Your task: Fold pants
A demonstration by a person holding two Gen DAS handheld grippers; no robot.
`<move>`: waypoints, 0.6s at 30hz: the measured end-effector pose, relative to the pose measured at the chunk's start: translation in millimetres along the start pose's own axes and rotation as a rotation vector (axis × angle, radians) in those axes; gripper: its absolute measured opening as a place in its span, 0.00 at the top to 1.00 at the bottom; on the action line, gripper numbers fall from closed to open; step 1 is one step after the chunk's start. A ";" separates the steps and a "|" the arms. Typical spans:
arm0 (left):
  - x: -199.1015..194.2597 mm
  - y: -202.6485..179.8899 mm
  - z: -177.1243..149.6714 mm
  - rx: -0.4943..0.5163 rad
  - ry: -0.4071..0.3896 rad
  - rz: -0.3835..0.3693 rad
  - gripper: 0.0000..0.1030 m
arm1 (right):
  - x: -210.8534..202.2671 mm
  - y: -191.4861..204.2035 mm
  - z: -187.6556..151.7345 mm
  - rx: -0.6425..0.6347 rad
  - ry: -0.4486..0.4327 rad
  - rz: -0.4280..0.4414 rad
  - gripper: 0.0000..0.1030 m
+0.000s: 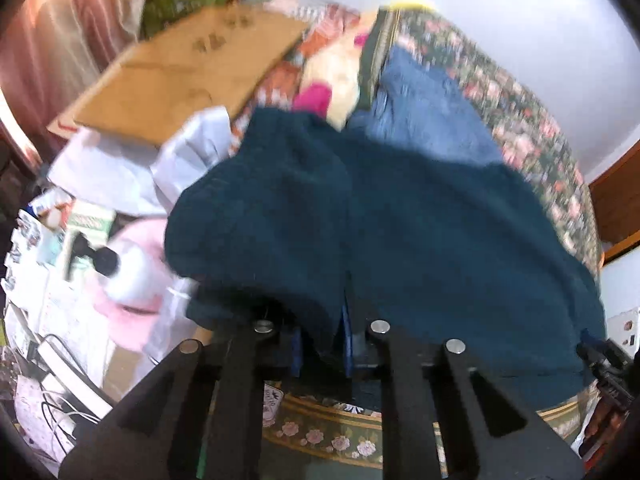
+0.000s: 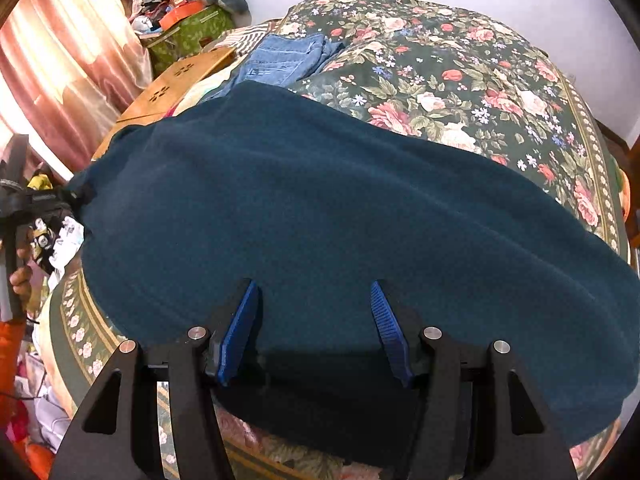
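one pair of dark teal pants (image 2: 320, 216) on site, spread across one bed with a floral cover (image 2: 460, 76). two grippers present. one pair of blue jeans (image 2: 288, 60) lies folded farther up the bed, just beyond the teal cloth.

left gripper (image 1: 322, 344): jaws drawn close together, with a fold of the teal pants (image 1: 360, 220) pinched between the blue pads (image 1: 347, 344). the cloth rises from the jaws and bunches up on the left side of this view — the frame is blurred, so finer folds cannot be made out.

right gripper (image 2: 316, 328): jaws spread wide, holding nothing. both blue pads (image 2: 240, 332) sit over the near edge of the pants, with cloth lying in the gap between them; contact cannot be confirmed.

surroundings, left wrist view: one wooden board (image 1: 180, 72) lies beside the bed, white cloth (image 1: 132, 164) below it, one pink item (image 1: 136, 264) and loose cables (image 1: 52, 408) among clutter at the lower left. a yellow and pink item (image 1: 336, 84) lies against the jeans (image 1: 424, 108). right wrist view: a pink curtain (image 2: 60, 60) hangs at left, one green patterned box (image 2: 188, 34) piled with items stands beyond the board (image 2: 176, 80). the left gripper (image 2: 32, 204) shows at the pants' far left edge.
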State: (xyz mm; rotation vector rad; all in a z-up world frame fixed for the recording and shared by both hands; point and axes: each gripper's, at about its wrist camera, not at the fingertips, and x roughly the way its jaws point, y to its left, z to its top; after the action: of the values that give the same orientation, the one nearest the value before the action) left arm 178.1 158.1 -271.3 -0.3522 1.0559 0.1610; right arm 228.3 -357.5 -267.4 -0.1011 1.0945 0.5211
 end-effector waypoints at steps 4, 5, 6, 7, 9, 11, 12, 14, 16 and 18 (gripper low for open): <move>-22.9 16.4 4.4 -0.043 -0.034 -0.048 0.84 | -2.3 0.3 -4.1 0.000 0.003 0.007 0.47; -18.5 18.2 1.7 -0.039 -0.020 -0.039 0.84 | -2.9 -0.8 -6.0 0.010 -0.002 0.012 0.47; -10.0 17.9 -1.7 -0.024 -0.002 -0.019 0.84 | -3.3 -1.4 -6.9 0.019 -0.005 0.016 0.47; 0.6 17.8 -7.1 -0.006 0.020 0.007 0.84 | -3.3 -2.8 -8.7 0.036 -0.010 0.023 0.47; 22.6 18.3 -17.4 -0.001 0.073 0.028 0.83 | -4.3 -5.1 -11.5 0.061 -0.020 0.031 0.47; 49.2 22.7 -28.3 -0.030 0.142 0.014 0.81 | -7.3 -6.7 -15.2 0.074 -0.029 0.030 0.47; 56.3 21.3 -32.0 -0.032 0.153 0.013 0.80 | -8.3 -7.2 -14.9 0.078 -0.031 0.027 0.47; 51.8 13.0 -32.5 0.003 0.128 0.043 0.79 | -14.3 -12.4 -19.0 0.091 -0.039 0.013 0.47; 43.1 7.9 -30.6 0.042 0.121 0.058 0.70 | -20.4 -21.8 -23.5 0.107 -0.049 -0.006 0.47; 34.5 8.9 -25.8 0.069 0.112 0.081 0.59 | -29.8 -36.6 -29.9 0.141 -0.056 -0.044 0.47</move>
State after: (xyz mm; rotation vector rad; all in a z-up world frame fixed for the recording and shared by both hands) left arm 171.0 155.8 -314.6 -0.2586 1.1839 0.1789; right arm 209.8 -409.9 -261.9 0.0131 1.0684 0.4040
